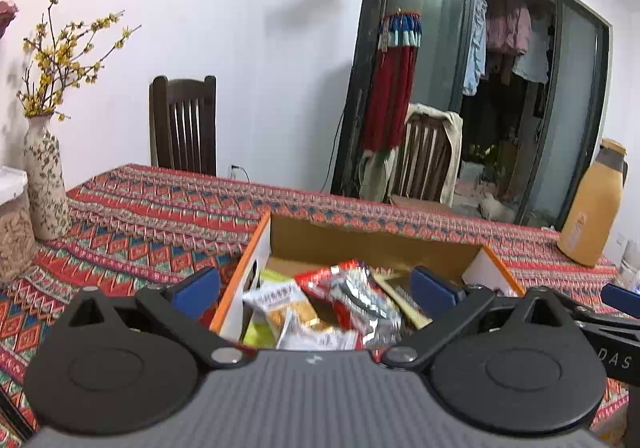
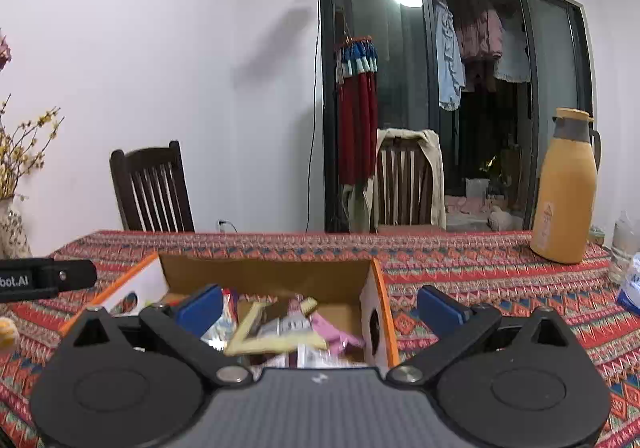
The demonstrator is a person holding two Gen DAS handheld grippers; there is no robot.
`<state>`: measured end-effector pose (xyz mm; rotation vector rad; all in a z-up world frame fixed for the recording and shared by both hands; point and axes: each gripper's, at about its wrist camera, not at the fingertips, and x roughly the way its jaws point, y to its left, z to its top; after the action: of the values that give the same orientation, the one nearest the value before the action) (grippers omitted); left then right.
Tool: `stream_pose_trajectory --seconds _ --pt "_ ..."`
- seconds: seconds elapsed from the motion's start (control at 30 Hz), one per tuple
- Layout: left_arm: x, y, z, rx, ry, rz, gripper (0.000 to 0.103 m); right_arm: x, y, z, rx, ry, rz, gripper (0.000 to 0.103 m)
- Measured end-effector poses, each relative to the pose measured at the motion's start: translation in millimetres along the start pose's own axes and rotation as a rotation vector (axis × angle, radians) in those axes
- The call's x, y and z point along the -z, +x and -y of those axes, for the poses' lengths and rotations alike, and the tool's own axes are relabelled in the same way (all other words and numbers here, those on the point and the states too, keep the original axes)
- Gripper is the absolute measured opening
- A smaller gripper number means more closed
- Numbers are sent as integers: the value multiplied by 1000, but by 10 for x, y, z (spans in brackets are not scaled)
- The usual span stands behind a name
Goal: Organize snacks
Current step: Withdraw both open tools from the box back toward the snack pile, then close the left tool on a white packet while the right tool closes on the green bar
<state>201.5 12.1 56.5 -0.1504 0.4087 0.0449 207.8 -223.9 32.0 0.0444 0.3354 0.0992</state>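
Left wrist view: hovering over an orange-edged cardboard box (image 1: pixel 256 248) sitting on a patterned tablecloth (image 1: pixel 160 208). Left gripper (image 1: pixel 316 284) standing with blue pads (image 1: pixel 198 286) spread wide, holding nothing, straddling the box's left wall.

Lying loose in the box: a red-and-silver foil snack packet (image 1: pixel 352 292) on top of the heap, a white-and-yellow biscuit packet (image 1: pixel 280 304) just beside it, others half buried and blurred.

Right wrist view: looking into the same box from its right side. Right gripper (image 2: pixel 320 308) likewise spread apart and empty, one finger over the box, the other outside its right wall. Showing between them: a pale yellow wrapper (image 2: pixel 264 336) and a pink sachet (image 2: pixel 332 332), touching.

Handling, judged: seeming light, soft and crinkly; foil likely sliding under the pads; biscuit contents probably crushing under a hard squeeze. Best pinching a flat sealed end or crimped edge, not the puffed middle; lifting slowly, neighbours possibly dragging along.

Standing well apart: a flowered vase (image 1: pixel 44 176), a yellow thermos jug (image 2: pixel 568 192).
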Motion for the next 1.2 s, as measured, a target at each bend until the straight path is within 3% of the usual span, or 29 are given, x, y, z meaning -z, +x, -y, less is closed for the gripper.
stream_pose_trajectory --seconds 0.23,0.73,1.03,1.2 --pt "210 -220 -16 15 30 -47 103 245 -260 93 5 2 -47 103" --pt "1006 -577 -23 50 83 -250 103 1059 -749 328 -7 37 -202 103" --pt "1337 -641 108 45 137 -320 103 1252 -845 335 -27 47 -250 103" --pt "1388 -627 168 38 171 -319 102 1271 -857 340 -35 54 -255 103"
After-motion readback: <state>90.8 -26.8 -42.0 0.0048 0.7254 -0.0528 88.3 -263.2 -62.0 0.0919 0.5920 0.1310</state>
